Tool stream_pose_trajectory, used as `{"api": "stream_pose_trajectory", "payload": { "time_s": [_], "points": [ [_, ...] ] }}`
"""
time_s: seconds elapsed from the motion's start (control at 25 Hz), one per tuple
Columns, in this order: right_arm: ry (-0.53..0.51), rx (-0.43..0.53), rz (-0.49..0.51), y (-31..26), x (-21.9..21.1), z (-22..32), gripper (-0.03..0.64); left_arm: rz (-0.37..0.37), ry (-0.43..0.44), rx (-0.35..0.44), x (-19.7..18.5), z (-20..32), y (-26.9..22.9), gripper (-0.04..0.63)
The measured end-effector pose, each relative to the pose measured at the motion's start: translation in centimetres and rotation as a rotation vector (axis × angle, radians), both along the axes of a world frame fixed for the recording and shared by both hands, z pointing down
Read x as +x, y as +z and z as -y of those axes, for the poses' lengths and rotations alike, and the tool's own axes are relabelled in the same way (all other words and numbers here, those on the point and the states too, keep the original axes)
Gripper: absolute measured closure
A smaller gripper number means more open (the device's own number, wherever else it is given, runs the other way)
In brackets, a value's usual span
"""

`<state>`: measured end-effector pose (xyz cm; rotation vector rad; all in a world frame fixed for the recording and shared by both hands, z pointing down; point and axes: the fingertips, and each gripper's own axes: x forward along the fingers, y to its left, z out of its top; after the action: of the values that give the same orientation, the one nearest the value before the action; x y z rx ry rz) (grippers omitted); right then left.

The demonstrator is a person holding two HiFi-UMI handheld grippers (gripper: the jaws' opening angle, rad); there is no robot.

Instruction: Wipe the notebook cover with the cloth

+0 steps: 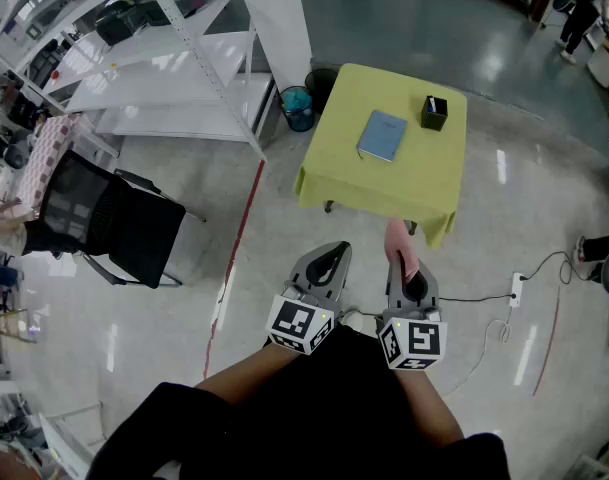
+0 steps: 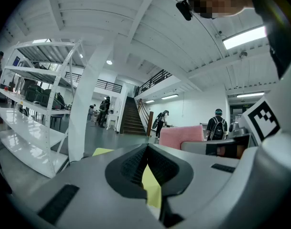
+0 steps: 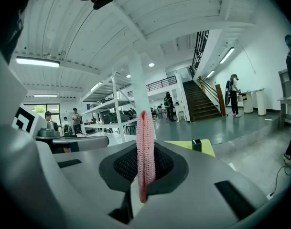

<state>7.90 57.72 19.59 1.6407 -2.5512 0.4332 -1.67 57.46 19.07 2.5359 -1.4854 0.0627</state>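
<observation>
A blue notebook (image 1: 383, 135) lies on a table with a yellow-green cloth (image 1: 344, 168), well ahead of me across the floor. My right gripper (image 1: 404, 258) is shut on a pink cloth (image 1: 401, 244) that sticks up between its jaws; the same pink cloth (image 3: 145, 151) stands edge-on in the right gripper view. My left gripper (image 1: 332, 260) is shut with nothing in it, held beside the right one at waist height. In the left gripper view the pink cloth (image 2: 181, 136) shows past the left gripper (image 2: 146, 162).
A small black box (image 1: 434, 112) stands on the table's far right corner. White metal shelving (image 1: 174, 58) and a white pillar (image 1: 274, 18) stand at the left, a black chair (image 1: 109, 223) nearer. A blue bin (image 1: 297, 107) sits by the table. A cable and socket strip (image 1: 516, 288) lie on the floor at right.
</observation>
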Motion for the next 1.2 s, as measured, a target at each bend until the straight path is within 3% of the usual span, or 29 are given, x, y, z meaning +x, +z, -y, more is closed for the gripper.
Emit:
{"api": "stream_pose_trajectory", "payload": {
  "time_s": [0.32,0.6,0.84,1.0,1.2],
  "points": [
    [0.013,-0.010,0.104,0.7,1.6,-0.3,0.580,-0.013,-0.013,0.001,-0.4,-0.1,0.4,0.588],
    [0.067,-0.032,0.144,2.2,2.8,2.7,0.580,-0.025,-0.004,-0.004,-1.8,3.5,1.7,0.588],
    [0.041,0.044,0.130,1.8,1.6,7.4,0.580,-0.068,0.080,-0.056,-2.3,9.9,4.4,0.588],
    [0.028,-0.002,0.099,3.2,-0.2,13.7,0.580,-0.097,0.055,-0.070,-4.8,16.1,5.7,0.588],
    [-0.126,-0.073,-0.008,4.0,-6.3,22.5,0.580,-0.107,0.049,-0.103,-8.4,24.4,6.8,0.588]
  ]
}}
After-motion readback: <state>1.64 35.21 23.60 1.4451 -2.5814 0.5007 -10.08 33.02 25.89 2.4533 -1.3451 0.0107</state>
